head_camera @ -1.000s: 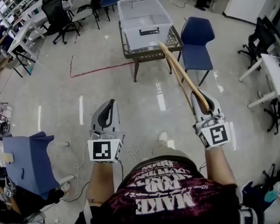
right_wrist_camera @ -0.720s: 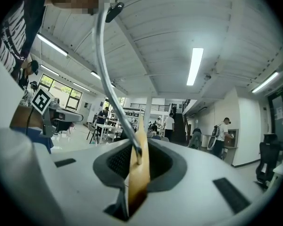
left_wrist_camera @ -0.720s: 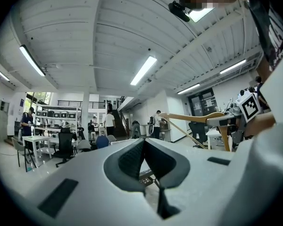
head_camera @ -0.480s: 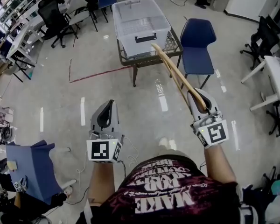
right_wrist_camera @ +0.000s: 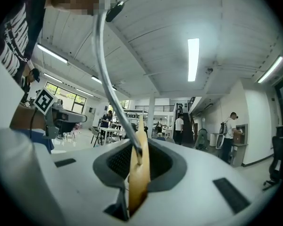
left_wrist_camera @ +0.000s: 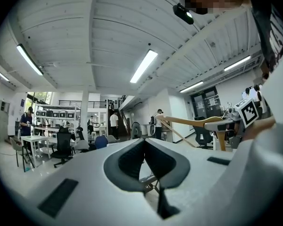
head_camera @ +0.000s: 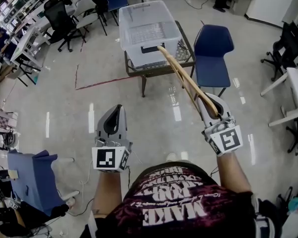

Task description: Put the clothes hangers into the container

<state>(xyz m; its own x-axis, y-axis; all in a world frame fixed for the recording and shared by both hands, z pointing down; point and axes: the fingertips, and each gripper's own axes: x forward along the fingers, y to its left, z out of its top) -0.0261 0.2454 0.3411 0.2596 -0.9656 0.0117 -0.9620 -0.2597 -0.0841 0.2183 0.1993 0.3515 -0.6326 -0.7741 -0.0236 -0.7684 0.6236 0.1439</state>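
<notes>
**Head view.** The left gripper (head_camera: 117, 111) sits at lower centre-left of the frame, pointing up the picture, with its jaws together and nothing in them. The right gripper (head_camera: 211, 103) sits at centre-right and is clamped on 1 wooden clothes hanger (head_camera: 183, 76). The hanger slants from the jaws toward the upper centre. Its far end overlaps the front wall of the container (head_camera: 126, 31) in the picture, but it is held up in the air, outside the bin. The container is a clear plastic bin on a small dark table (head_camera: 161, 67) at upper centre. A blue chair (head_camera: 212, 53) stands just right of the table.

**Left gripper view.** The 2 dark pads meet at centre frame, so the left gripper (left_wrist_camera: 144, 145) is closed and empty. At the right edge the hanger (left_wrist_camera: 188, 121) runs roughly level, held in the right gripper (left_wrist_camera: 221, 126).

**Right gripper view.** The jaws of the right gripper (right_wrist_camera: 138, 149) press on the wooden body of the hanger (right_wrist_camera: 137, 178), which stands edge-on between the pads at lower centre. Its metal hook (right_wrist_camera: 103, 65) curves to the top of the frame. The left gripper (right_wrist_camera: 63, 117) shows at the left edge.
</notes>
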